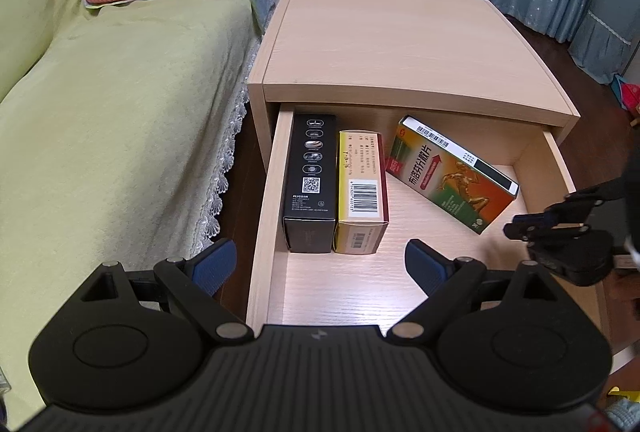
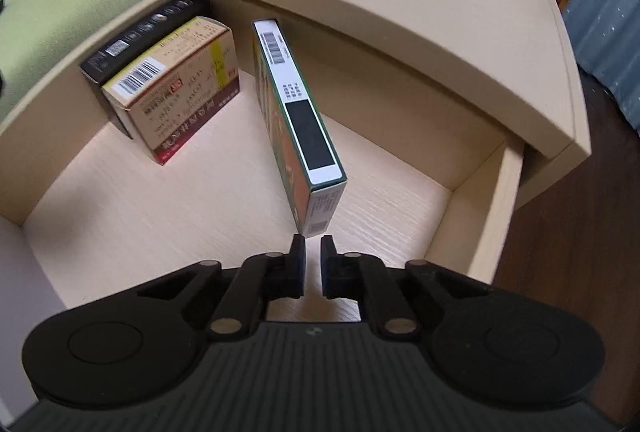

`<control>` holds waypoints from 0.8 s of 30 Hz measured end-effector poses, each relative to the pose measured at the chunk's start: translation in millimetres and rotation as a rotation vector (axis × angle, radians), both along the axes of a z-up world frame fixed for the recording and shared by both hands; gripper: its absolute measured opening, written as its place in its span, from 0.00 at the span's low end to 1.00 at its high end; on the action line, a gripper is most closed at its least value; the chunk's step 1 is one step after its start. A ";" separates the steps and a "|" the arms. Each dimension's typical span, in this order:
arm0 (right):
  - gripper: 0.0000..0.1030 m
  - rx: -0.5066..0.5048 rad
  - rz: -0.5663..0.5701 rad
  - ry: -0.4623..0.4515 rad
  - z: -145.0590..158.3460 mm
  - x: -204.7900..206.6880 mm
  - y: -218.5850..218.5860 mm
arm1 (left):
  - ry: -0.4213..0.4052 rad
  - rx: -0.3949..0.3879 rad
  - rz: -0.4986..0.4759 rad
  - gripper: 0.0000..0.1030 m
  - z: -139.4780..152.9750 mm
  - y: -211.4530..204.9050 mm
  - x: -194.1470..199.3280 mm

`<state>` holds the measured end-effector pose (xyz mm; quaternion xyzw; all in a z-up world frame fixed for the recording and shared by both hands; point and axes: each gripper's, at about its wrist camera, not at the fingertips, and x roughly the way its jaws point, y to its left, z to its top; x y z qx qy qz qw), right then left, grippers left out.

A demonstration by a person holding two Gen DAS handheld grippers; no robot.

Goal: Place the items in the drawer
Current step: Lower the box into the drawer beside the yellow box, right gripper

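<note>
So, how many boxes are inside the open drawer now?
3. A black box lies along the left wall, a yellow box beside it, and a green-orange box stands on edge toward the right. The drawer's back may hide more.

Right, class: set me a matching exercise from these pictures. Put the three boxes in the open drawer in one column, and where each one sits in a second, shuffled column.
Things:
1. black box
2. yellow and maroon box
3. green and orange box

Places:
A. standing on its long edge, apart from the other two, angled across the drawer
B. against the drawer's left wall
C. in the middle, side by side with the black box

Pairs: 1-B, 2-C, 3-A
</note>
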<state>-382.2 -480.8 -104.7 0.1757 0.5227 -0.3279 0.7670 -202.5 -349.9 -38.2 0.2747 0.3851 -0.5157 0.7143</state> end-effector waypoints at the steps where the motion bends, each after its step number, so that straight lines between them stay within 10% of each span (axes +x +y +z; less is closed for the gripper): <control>1: 0.02 0.000 -0.008 0.001 -2.3 2.0 -1.3 | 0.000 0.000 0.002 0.90 0.0 0.1 0.6; 24: 0.00 -0.095 -0.042 -0.021 -18.7 32.1 -29.0 | 0.005 0.010 0.030 0.90 -2.3 1.2 6.9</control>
